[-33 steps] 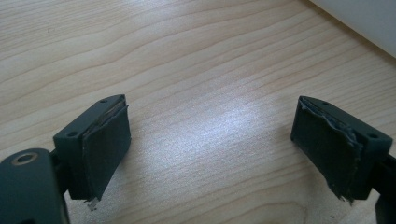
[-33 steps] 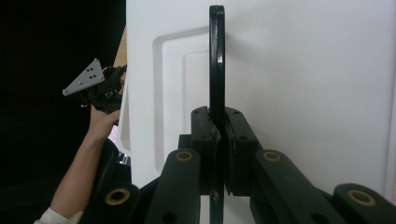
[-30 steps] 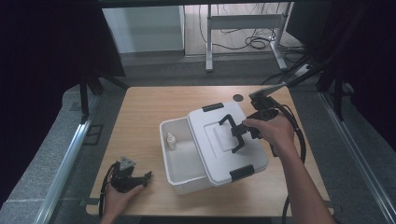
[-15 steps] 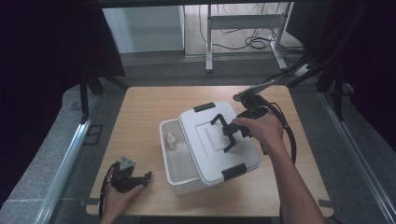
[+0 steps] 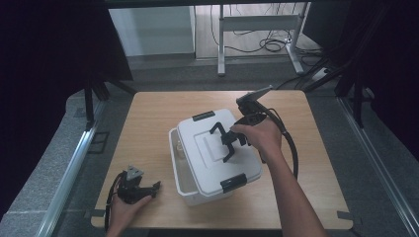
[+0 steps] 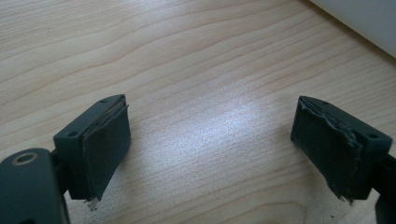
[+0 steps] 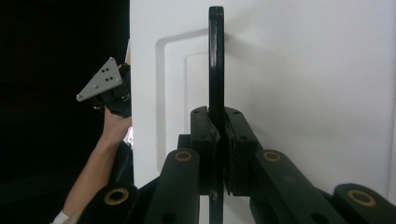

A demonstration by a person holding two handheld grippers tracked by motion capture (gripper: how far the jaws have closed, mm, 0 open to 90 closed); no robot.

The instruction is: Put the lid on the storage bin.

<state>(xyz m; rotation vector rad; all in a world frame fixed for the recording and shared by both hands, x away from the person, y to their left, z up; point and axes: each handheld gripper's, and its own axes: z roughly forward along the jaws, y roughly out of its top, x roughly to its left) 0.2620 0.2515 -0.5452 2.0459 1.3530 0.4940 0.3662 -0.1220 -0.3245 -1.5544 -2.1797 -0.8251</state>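
lid (image 5: 213, 145): white, sits askew over the white bin (image 5: 185, 182), covers most of it; strip of bin interior open at left, so not seated yet
lid handle (image 7: 215, 60): thin black bar, stands up on edge; gives a grip point to steer the lid
right gripper (image 5: 228, 143): jaws clamped tight on lid handle, lid hangs from this hold
left gripper (image 5: 141, 188): jaws spread wide, nothing between them, parked on bench (image 5: 148, 123) near front-left corner, clear of the bin
clips (image 5: 233, 181): black latches at lid ends, look unfastened
next, likely: line lid up with bin rim, lower it
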